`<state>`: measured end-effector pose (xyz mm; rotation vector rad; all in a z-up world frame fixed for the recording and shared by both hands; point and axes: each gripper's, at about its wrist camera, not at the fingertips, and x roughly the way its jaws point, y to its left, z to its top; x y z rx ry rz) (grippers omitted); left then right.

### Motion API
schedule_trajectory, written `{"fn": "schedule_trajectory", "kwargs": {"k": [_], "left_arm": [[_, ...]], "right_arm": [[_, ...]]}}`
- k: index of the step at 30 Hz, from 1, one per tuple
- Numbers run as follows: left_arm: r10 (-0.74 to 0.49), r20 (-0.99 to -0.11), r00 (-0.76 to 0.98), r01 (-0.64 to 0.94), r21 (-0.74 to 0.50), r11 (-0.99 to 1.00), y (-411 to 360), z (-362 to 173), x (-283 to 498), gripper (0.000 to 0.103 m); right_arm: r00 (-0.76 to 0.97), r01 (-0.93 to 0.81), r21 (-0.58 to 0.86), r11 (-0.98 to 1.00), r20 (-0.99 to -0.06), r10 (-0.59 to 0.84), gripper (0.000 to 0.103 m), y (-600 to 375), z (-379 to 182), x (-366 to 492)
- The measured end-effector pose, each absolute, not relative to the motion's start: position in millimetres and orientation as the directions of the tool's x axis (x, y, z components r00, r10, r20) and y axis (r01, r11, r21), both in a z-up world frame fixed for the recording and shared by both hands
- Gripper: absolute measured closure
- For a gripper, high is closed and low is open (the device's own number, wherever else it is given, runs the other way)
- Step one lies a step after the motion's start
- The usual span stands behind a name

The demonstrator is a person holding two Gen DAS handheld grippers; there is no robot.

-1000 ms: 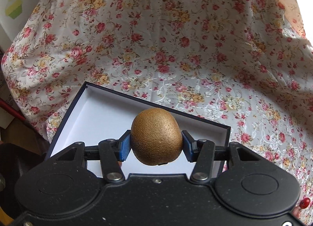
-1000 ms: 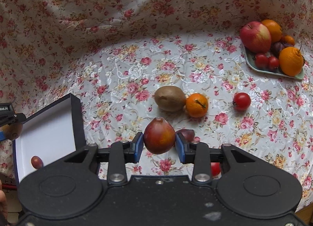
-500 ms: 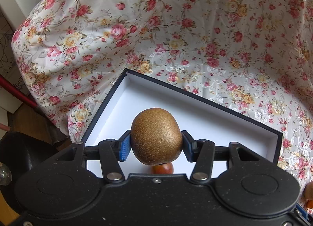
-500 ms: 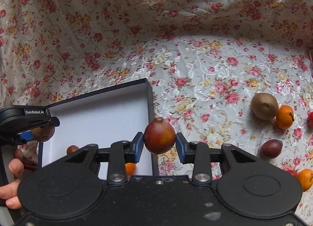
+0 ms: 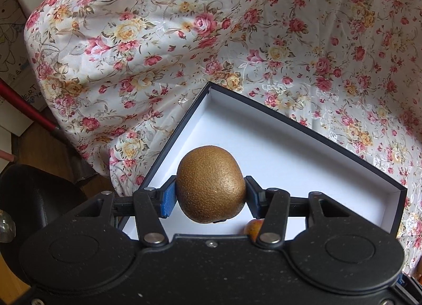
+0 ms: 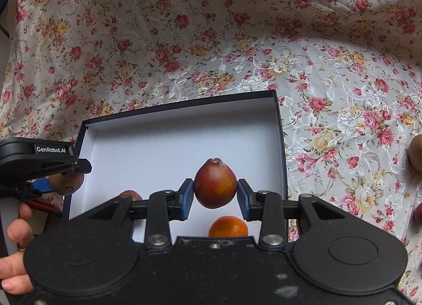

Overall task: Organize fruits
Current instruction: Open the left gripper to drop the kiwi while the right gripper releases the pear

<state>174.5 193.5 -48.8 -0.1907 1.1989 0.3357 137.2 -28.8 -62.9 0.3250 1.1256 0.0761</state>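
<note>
Both of your grippers sit above the open black box (image 6: 279, 130) with its white floor, each loaded. The left gripper (image 5: 209, 194) pinches a brown kiwi (image 5: 209, 183) across its middle, blue pads against both flanks, over the box's near-left corner; the right-wrist view shows that kiwi at the box's left wall, and whether it hangs inside the rim or straddles it I cannot tell. The right gripper (image 6: 215, 195) pinches a dark red, pear-shaped fruit (image 6: 215, 183) over mid-box; the left pad is against the skin, but the right pad looks barely in contact, so judge that hold marginal. Risk one: the red fruit tapers upward, so a light squeeze could let it slide out before you are low, and it would fall onto the orange mandarin (image 6: 228, 225) directly beneath or bounce on the hard floor. Risk two: let go of the kiwi at the wall and it could strike the rim and roll onto the floral cloth (image 6: 329, 120) or off the table edge nearby. Risk three: a small reddish fruit (image 6: 130, 195) already lies near the left side, and round fruit dropped from height would likely scatter it. Lower each load, shift the kiwi inward, and release one at a time.
</note>
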Motion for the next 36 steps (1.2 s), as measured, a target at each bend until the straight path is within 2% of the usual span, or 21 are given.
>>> {"fn": "schedule_trajectory", "kwargs": {"k": [5,11,16,36], "left_arm": [[0.142,-0.938,0.317,-0.358,0.02,0.933,199.1,-50.8,173.3,0.045],[0.137,-0.939,0.315,-0.354,0.018,0.935,201.4,-51.4,173.6,0.045],[0.172,-0.921,0.351,-0.338,0.047,0.94,197.1,-43.0,171.3,0.045],[0.16,-0.945,0.285,-0.316,0.064,0.947,183.5,-45.1,174.7,0.045]], "right_arm": [[0.441,0.065,0.267,0.962,-0.872,0.212,0.065,-17.6,-64.5,139.6],[0.462,0.064,0.341,0.938,-0.843,0.275,0.064,-20.3,-61.1,139.5],[0.455,0.08,0.324,0.943,-0.853,0.255,0.064,-22.8,-61.9,139.2],[0.432,0.084,0.306,0.948,-0.869,0.243,0.064,-27.9,-59.3,134.1]]}}
